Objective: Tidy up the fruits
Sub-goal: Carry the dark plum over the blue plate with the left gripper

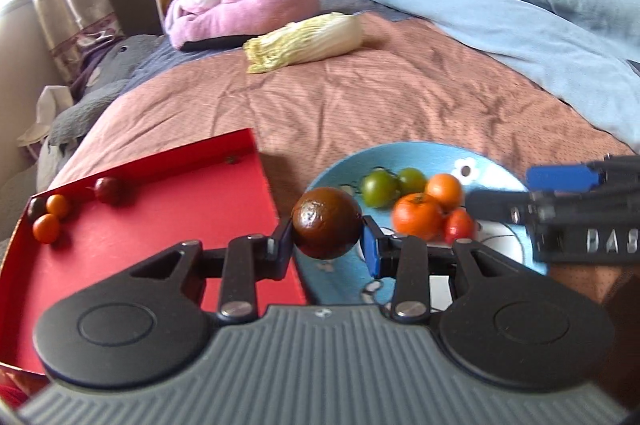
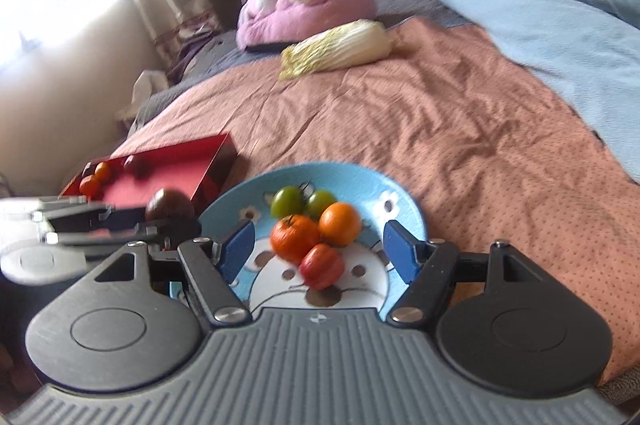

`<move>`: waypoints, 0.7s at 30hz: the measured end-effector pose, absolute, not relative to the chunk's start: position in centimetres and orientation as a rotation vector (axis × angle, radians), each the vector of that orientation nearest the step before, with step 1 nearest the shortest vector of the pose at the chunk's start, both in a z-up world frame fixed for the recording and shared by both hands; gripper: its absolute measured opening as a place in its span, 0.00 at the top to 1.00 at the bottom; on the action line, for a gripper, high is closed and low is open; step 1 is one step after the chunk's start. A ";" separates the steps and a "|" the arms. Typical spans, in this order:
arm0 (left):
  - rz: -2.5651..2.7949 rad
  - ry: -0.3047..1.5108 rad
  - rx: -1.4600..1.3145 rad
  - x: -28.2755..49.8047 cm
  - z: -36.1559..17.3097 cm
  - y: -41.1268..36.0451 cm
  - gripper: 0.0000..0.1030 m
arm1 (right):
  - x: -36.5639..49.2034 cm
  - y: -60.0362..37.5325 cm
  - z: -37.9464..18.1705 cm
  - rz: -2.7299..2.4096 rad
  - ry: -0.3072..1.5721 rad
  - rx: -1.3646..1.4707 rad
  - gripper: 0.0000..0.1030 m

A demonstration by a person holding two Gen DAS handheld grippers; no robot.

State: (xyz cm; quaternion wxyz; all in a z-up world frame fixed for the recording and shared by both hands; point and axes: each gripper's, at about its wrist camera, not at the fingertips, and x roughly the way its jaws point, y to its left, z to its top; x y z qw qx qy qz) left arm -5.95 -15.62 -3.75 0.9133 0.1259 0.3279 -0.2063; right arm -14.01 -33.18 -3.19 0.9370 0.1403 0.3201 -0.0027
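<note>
My left gripper [image 1: 327, 239] is shut on a dark brown round fruit [image 1: 326, 222], held above the gap between the red tray [image 1: 168, 225] and the blue plate [image 1: 420, 153]. The tray holds two small orange fruits [image 1: 47, 228], a dark one [image 1: 35, 207] and a dark red one [image 1: 108, 189]. On the plate [image 2: 360, 177] lie two green fruits [image 2: 287, 201], two orange ones [image 2: 339, 223] and a red one [image 2: 322, 265]. My right gripper [image 2: 320, 253] hovers open over the plate, the fruits between its blue pads [image 2: 400, 249] without touching. The dark brown fruit [image 2: 170, 209] and left gripper show at the left.
Everything rests on a pink-brown bedspread [image 1: 360, 97]. A napa cabbage [image 1: 304, 41] lies farther back, with a pink plush cushion [image 1: 240, 9] behind it and a light blue blanket [image 1: 520, 1] at the right. A curtain and wall stand at the left.
</note>
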 end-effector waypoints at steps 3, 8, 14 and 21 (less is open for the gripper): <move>-0.450 0.684 0.278 -6.4 -4.3 -16.6 0.62 | -14.0 -33.8 -2.8 -0.026 0.641 0.288 0.26; -0.475 0.709 0.295 -6.4 -5.2 -17.7 0.62 | -14.1 -33.8 -2.4 -0.021 0.634 0.269 0.18; -0.519 0.712 0.314 -6.7 -5.5 -18.7 0.61 | -13.8 -33.4 -2.5 -0.004 0.642 0.268 0.18; -0.540 0.698 0.334 -7.1 -5.3 -19.4 0.60 | -13.7 -33.2 -2.5 0.001 0.645 0.269 0.18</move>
